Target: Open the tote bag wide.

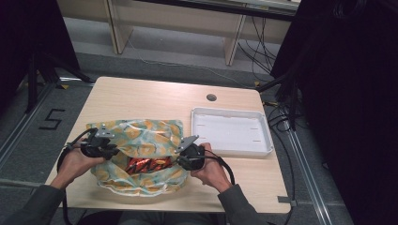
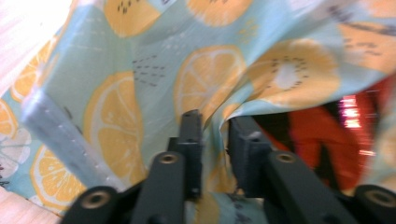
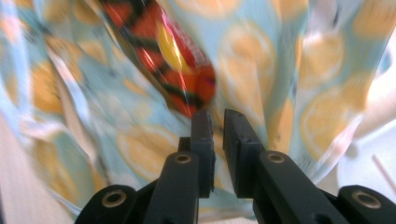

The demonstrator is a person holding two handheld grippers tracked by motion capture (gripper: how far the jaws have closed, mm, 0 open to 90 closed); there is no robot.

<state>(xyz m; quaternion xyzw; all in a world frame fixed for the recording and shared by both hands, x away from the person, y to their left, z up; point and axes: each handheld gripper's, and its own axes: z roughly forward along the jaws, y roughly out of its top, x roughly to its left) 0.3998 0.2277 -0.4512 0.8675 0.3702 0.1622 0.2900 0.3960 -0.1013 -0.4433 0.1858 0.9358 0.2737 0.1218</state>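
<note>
A person sits at a pale wooden counter [image 1: 141, 96], holding a gripper in each hand. In the high view, a soft bag [image 1: 145, 133] printed with yellow-orange citrus slices on pale blue lies at the near centre of the counter. The left gripper [image 1: 110, 147] is at the bag's left edge and the right gripper [image 1: 184, 149] at its right edge. Between them the bag gapes open, showing a shiny red, black and yellow packet [image 1: 148, 164] inside.

In the left gripper view, the left gripper [image 2: 218, 122] has its two black jaws closed on a fold of the citrus fabric [image 2: 154, 74], with a thin strip of cloth between them; the red packet [image 2: 322, 135] shows just right of them, inside the opening. In the right gripper view, the right gripper [image 3: 217, 116] has its jaws nearly together, pinching the fabric [image 3: 261, 70], with the packet [image 3: 173, 51] just above and left of them. Any writing on the packet is too blurred to read.

An empty white tray [image 1: 263, 146] lies on the counter just right of the bag. A small dark round hole [image 1: 211, 97] sits in the counter beyond the tray. On the floor to the left, a black marking reads "5" [image 1: 51, 119].
</note>
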